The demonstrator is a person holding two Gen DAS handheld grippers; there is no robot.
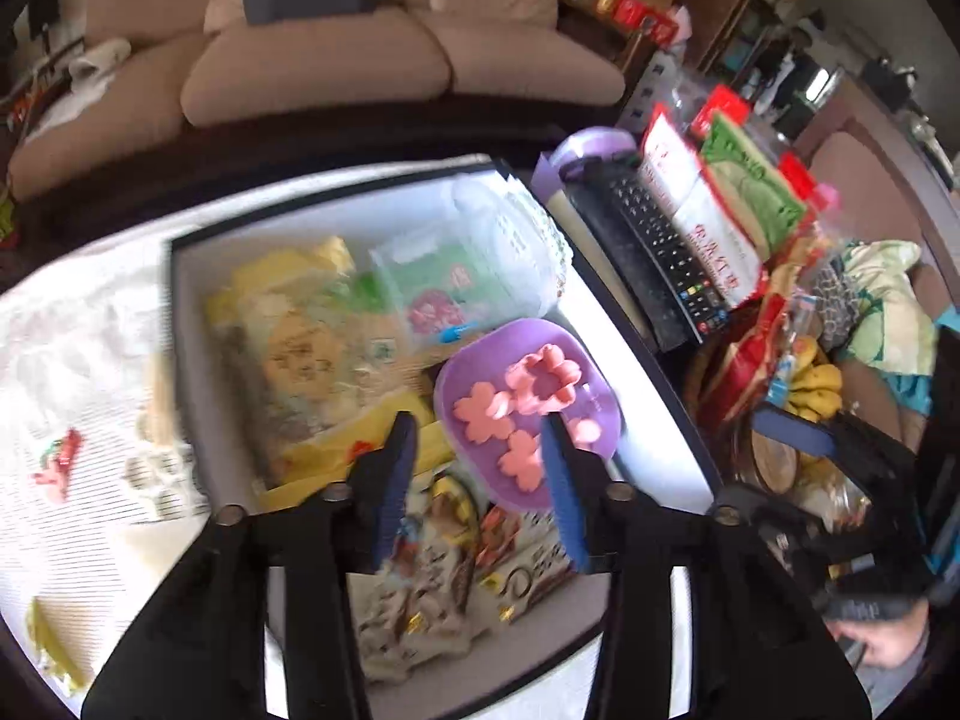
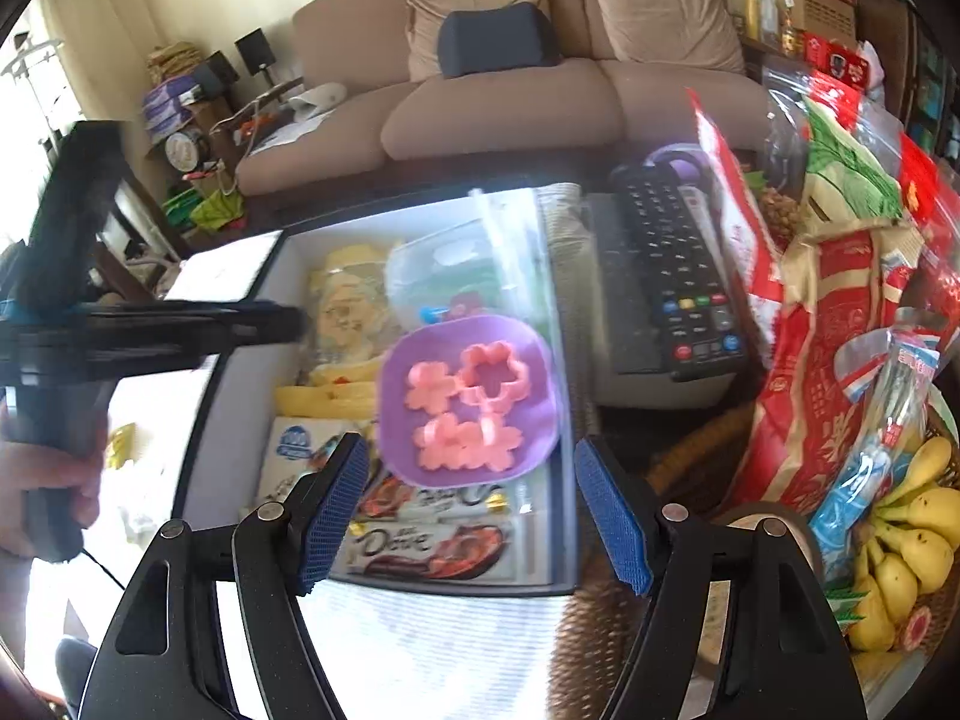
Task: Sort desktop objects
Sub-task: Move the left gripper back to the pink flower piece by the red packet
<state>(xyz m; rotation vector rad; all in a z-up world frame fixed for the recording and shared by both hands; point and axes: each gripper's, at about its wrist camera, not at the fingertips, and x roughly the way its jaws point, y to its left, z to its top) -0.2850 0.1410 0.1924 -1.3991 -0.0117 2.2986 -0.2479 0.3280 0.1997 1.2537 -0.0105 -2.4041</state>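
**Purple tray of pink flower cutters lies in the box, both grippers open above it**

A rounded purple plastic tray [image 1: 528,414] rests inside a dark-rimmed, white-walled storage box [image 1: 636,360], lying on top of the packets that fill it. On the tray lie several pink flower-shaped cutters [image 2: 474,405], one of them an open ring and the others flat blossoms; they sit close together, some touching.

The left gripper [image 1: 480,438] hovers over the box with its blue-padded jaws apart. Its right fingertip overlaps the near part of the purple tray in the left wrist view, and its left fingertip stands over a yellow packet [image 1: 384,444]. Nothing is clamped between the pads. The picture is blurred around them, so whether a pad brushes the tray cannot be told.

The right gripper [image 2: 471,456] is also spread wide, with the near edge of the tray showing between its fingertips and nothing gripped. In the right wrist view the left gripper's black body reaches in from the left edge, with a hand [image 2: 48,480] around its handle.

Under and around the tray the box holds chocolate bars in silver and brown wrappers [image 2: 432,540], a clear plastic bag with green and red print [image 1: 444,288], and a pale yellow snack packet [image 1: 294,348]. Just beside the box, to its right, lies a black remote control [image 2: 678,276]. Farther right stand red and green packets [image 2: 828,360] and a bunch of yellow bananas [image 2: 912,546]. A tan sofa [image 2: 516,96] stands behind.
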